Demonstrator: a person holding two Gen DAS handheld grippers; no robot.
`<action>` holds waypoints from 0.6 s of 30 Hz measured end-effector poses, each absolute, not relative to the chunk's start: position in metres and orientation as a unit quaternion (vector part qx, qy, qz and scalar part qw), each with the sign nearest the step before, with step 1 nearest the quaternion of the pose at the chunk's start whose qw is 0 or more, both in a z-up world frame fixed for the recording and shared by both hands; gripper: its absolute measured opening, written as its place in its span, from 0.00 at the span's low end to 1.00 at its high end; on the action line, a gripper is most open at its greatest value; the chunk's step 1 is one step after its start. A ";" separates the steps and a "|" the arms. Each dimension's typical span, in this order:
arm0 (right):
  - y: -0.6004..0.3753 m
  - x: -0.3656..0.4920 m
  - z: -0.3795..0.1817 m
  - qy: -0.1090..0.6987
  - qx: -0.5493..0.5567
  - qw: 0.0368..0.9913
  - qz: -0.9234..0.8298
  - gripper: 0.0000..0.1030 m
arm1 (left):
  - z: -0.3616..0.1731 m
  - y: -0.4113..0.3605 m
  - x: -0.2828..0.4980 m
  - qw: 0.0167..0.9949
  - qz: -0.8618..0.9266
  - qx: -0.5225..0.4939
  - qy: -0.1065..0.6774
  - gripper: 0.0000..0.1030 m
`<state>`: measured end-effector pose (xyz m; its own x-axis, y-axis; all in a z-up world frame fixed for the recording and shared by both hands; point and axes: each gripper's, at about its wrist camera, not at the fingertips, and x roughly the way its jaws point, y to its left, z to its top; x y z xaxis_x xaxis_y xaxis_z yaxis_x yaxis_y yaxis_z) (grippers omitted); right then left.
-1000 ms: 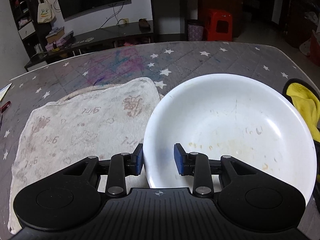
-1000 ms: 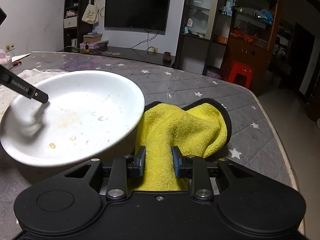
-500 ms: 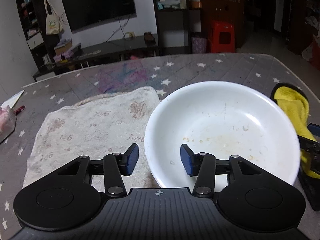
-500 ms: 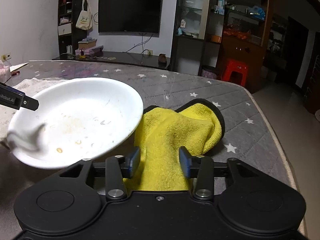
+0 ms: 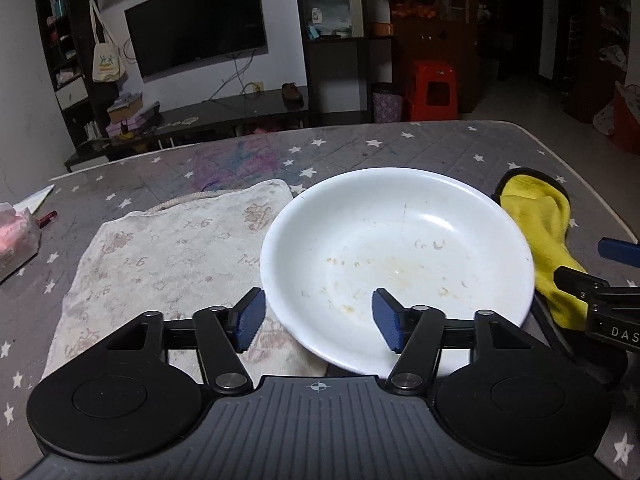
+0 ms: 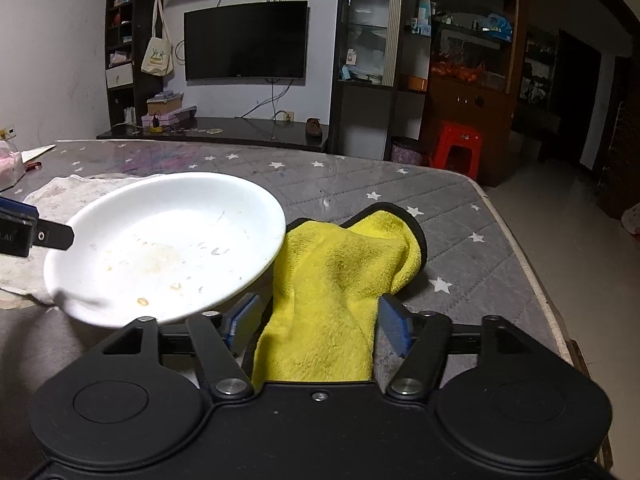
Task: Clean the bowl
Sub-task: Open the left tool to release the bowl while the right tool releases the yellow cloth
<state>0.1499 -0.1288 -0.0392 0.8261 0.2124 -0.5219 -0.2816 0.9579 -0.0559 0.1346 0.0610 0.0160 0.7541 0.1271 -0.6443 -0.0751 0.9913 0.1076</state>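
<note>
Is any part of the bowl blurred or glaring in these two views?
Right wrist view: the near-left rim of the bowl is smeared, like motion blur, and its far side is sharp. Left wrist view: the bowl is sharp, with a soft glare patch right of centre.

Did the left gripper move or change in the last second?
Yes. The left gripper has opened and pulled back from the white bowl: its fingers now stand wide, and more of the beige towel shows.
</note>
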 end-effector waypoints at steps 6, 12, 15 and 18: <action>-0.131 0.141 -0.032 0.255 -0.063 0.957 0.126 0.78 | 0.019 0.055 0.119 0.936 0.048 0.033 0.347 0.65; -0.132 0.128 -0.029 0.247 -0.061 0.959 0.123 0.86 | 0.020 0.049 0.107 0.935 0.047 0.031 0.351 0.67; -0.132 0.121 -0.028 0.239 -0.064 0.962 0.119 0.94 | 0.020 0.047 0.099 0.935 0.047 0.029 0.351 0.69; -0.132 0.115 -0.027 0.235 -0.064 0.963 0.116 1.00 | 0.019 0.045 0.093 0.934 0.048 0.029 0.353 0.72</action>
